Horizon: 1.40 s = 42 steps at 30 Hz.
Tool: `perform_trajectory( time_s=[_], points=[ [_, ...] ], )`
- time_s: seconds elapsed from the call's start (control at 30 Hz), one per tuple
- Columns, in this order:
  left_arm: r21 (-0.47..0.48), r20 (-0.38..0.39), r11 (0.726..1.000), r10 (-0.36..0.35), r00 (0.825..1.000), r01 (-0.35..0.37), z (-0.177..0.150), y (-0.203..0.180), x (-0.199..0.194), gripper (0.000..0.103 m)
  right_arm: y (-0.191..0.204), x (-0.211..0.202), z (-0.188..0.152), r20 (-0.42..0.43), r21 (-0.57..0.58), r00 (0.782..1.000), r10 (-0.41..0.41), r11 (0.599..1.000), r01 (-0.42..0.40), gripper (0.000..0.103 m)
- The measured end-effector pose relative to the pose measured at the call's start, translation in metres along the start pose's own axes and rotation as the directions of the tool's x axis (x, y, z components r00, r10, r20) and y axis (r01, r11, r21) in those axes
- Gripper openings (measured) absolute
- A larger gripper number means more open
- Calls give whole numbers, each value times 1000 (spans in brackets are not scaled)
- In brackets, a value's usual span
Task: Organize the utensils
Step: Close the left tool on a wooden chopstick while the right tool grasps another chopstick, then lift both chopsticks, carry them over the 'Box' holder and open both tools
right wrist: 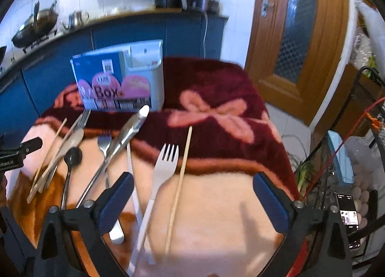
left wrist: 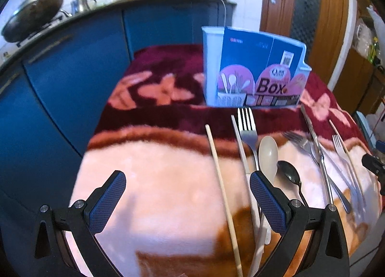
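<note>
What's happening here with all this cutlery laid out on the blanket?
A person is holding a two-finger tool in each hand, about to sort utensils. Both the left gripper and the right gripper hover open above the blanket, holding nothing. Forks, spoons, knives and chopsticks lie loose, among them a white plastic fork, a black spoon and a chopstick. The utensil box stands upright at the far side, and nothing looks sorted yet.

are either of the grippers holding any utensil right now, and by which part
No. The left gripper and the right gripper are both open with nothing between their fingers; the utensils, such as the white plastic fork, lie on the blanket.
</note>
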<state>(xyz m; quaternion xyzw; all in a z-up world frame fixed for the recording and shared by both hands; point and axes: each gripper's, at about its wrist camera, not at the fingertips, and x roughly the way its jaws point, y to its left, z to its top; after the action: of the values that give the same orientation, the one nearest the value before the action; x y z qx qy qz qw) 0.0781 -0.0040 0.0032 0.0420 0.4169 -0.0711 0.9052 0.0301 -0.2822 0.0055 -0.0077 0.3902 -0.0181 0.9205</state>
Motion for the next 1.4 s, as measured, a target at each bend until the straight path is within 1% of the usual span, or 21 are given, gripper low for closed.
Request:
perform_trajectory(
  time_s=[0.13,0.2,0.23,0.3,0.4,0.43,0.47,0.5,0.57,0.6,0.63,0.67,0.8,0.83,0.87,0.93,1.03,1.13,1.23,1.27,1.4],
  points=[
    [26,-87,1000,-13,996,16,7,-3,11,102,-4,14,8,-126,-28,992,21,999,-25,81],
    [46,-116,999,-9,993,15,11,-5,13,102,-3,22,12,-181,-32,983,29,999,-35,68],
    [60,-125,998,-6,992,14,13,-7,14,102,-4,26,13,-215,-31,976,37,999,-44,64],
    [104,-149,995,2,989,14,17,-12,15,97,-3,31,17,-267,-34,962,49,998,-60,53],
    [139,-204,990,4,979,25,19,-18,20,86,1,37,22,-319,-55,946,50,996,-72,45],
    [141,-228,989,2,974,31,20,-19,23,78,3,39,23,-335,-63,941,48,995,-73,45],
    [139,-259,989,-5,966,42,20,-19,27,70,5,40,24,-349,-67,936,51,995,-79,43],
    [129,-295,990,-20,955,61,19,-20,31,67,7,42,25,-365,-68,929,59,994,-90,40],
    [101,-352,990,-54,935,95,17,-19,37,53,9,45,26,-392,-71,917,69,992,-105,37],
    [91,-367,990,-65,928,105,17,-18,39,52,10,46,26,-402,-75,913,68,991,-107,36],
    [92,-366,990,-66,928,106,18,-18,39,50,10,47,26,-414,-79,908,70,991,-112,36],
    [93,-371,989,-74,926,117,19,-18,39,45,10,48,26,-423,-78,903,73,990,-116,35],
    [64,-425,990,-90,900,129,22,-16,41,40,6,56,25,-475,-61,875,96,988,-141,32],
    [55,-444,990,-95,891,132,23,-15,42,34,6,57,26,-487,-62,868,98,987,-147,32],
    [41,-455,989,-107,884,141,24,-14,42,26,5,58,26,-494,-60,864,102,987,-151,32],
    [2,-493,981,-166,854,192,26,-15,41,19,1,61,29,-517,-37,847,125,985,-167,32],
    [-18,-538,971,-211,816,239,24,-20,45,17,-4,65,34,-544,-18,827,143,983,-182,30],
    [-18,-551,972,-207,809,236,23,-23,47,17,-7,71,38,-564,-18,813,143,983,-185,24],
    [-31,-562,970,-217,798,241,24,-22,48,15,-9,71,38,-567,-18,812,141,983,-183,13],
    [-29,-558,970,-217,801,242,25,-23,50,9,-11,75,39,-562,-18,815,137,984,-178,10],
    [-68,-520,965,-251,816,253,24,-12,48,4,-13,76,42,-532,-5,835,142,985,-171,6]
  ],
)
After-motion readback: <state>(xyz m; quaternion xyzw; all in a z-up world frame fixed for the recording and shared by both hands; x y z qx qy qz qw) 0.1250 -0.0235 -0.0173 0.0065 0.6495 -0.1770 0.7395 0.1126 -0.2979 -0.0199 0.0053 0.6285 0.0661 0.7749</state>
